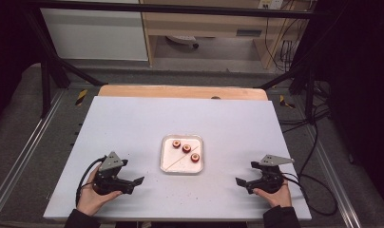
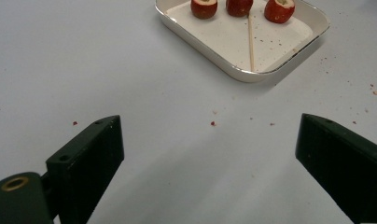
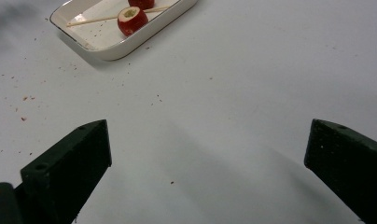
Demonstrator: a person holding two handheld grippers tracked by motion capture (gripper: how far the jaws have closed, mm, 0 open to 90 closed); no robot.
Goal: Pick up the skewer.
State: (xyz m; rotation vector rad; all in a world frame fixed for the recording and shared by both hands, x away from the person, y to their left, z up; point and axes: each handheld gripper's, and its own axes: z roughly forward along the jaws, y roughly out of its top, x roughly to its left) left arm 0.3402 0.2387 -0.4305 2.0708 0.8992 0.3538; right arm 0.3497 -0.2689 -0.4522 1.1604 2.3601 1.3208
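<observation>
Three red fruit pieces lie in a white tray (image 1: pixel 167 164) at the middle of the pale tabletop (image 1: pixel 133 123). Each piece is cored, with a pale hollow on top. In the high view they make a slanted row: the far-left fruit piece (image 1: pixel 176 143), the middle fruit piece (image 1: pixel 186 148) and the near-right fruit piece (image 1: pixel 195 157). A thin wooden skewer (image 1: pixel 173 163) lies flat in the tray, with one end near its near-left corner and the other end close to the middle piece. Small red crumbs are scattered on the tabletop around the tray.

The left claw (image 1: pixel 139 181) is at the near left of the tabletop, held in the person's left hand (image 1: pixel 92 194), and it points to the right, toward the tray. Its jaws stand wide apart and nothing is between them; in the left gripper view only bare tabletop lies there, and the tray is farther ahead. The right claw (image 1: pixel 239 182) is at the near right, held in the right hand (image 1: pixel 275 195), and points to the left, toward the tray. Its jaws are also spread wide, with nothing in them. Both claws are well apart from the tray, one on each side of it.
</observation>
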